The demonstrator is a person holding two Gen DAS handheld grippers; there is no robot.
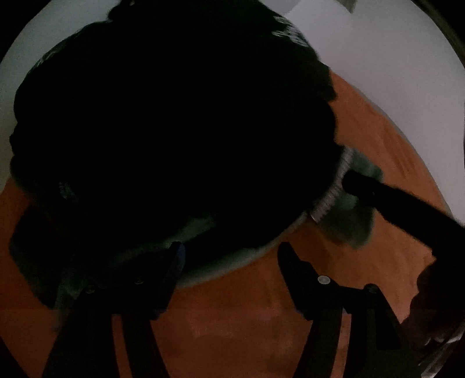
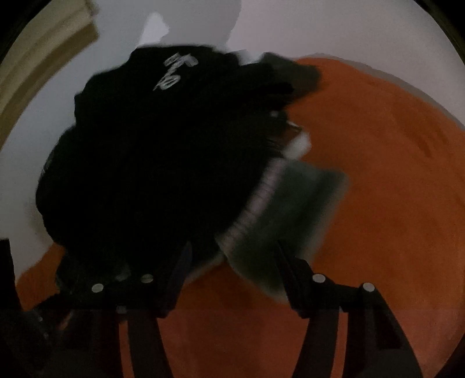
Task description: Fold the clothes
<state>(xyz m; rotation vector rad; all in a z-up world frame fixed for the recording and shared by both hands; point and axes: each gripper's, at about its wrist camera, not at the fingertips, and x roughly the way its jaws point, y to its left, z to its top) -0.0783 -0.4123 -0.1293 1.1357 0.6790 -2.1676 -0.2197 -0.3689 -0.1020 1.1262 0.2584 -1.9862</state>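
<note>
A black garment (image 1: 174, 130) with a grey-green ribbed hem (image 1: 331, 197) lies bunched on an orange surface (image 1: 232, 319). My left gripper (image 1: 229, 253) is open, its left finger at the garment's near edge, its right finger on the bare surface. The right gripper's finger (image 1: 377, 197) reaches in from the right and touches the hem. In the right wrist view the same black garment (image 2: 151, 162) shows white script lettering (image 2: 177, 72), and the grey-green hem (image 2: 290, 209) lies between the fingers of my open right gripper (image 2: 232, 256).
The orange surface (image 2: 377, 174) extends right and toward me. A white wall or floor (image 2: 348, 26) lies beyond it. A beige strip (image 2: 43, 58) stands at the far left.
</note>
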